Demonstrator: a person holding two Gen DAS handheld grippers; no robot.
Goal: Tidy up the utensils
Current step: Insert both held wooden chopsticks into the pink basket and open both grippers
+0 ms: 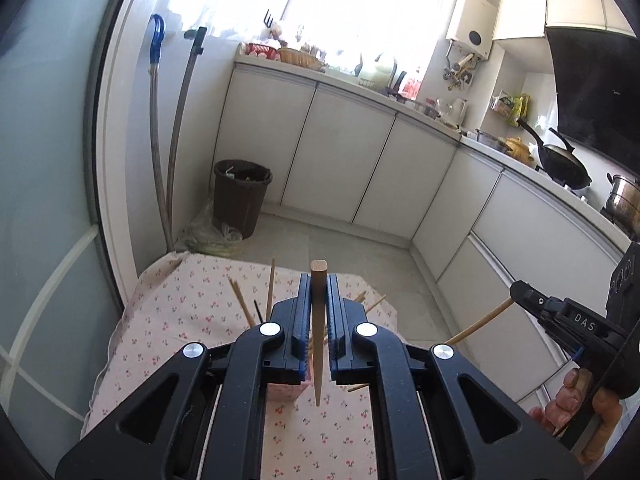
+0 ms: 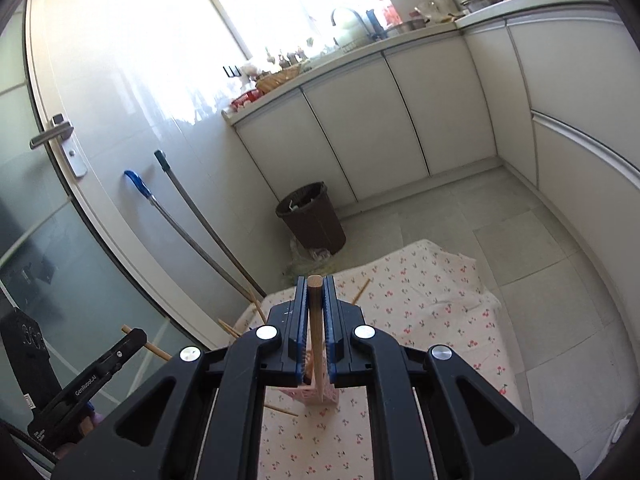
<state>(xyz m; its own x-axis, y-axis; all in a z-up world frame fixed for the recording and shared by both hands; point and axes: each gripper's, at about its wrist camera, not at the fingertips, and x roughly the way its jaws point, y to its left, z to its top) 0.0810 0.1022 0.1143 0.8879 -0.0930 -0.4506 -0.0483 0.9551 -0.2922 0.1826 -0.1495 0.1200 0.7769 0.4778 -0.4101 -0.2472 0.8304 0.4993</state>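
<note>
A wooden chopstick (image 1: 319, 320) is clamped upright between the closed jaws of the left gripper (image 1: 319, 280). Another chopstick (image 2: 315, 320) is pinched likewise by the right gripper (image 2: 315, 282). Below both, a pink holder (image 2: 316, 394), perhaps slotted, is seen on the floral cloth (image 2: 420, 300).

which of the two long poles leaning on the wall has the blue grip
The left pole, nearer the glass door; its top is wrapped in blue, while the pole beside it ends in a dark cap.

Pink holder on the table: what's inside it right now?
Several wooden chopsticks rise from the pink holder, fanning outward. The left gripper covers most of it, so its interior and the exact count stay hidden. It stands on the cherry-print tablecloth.
</note>
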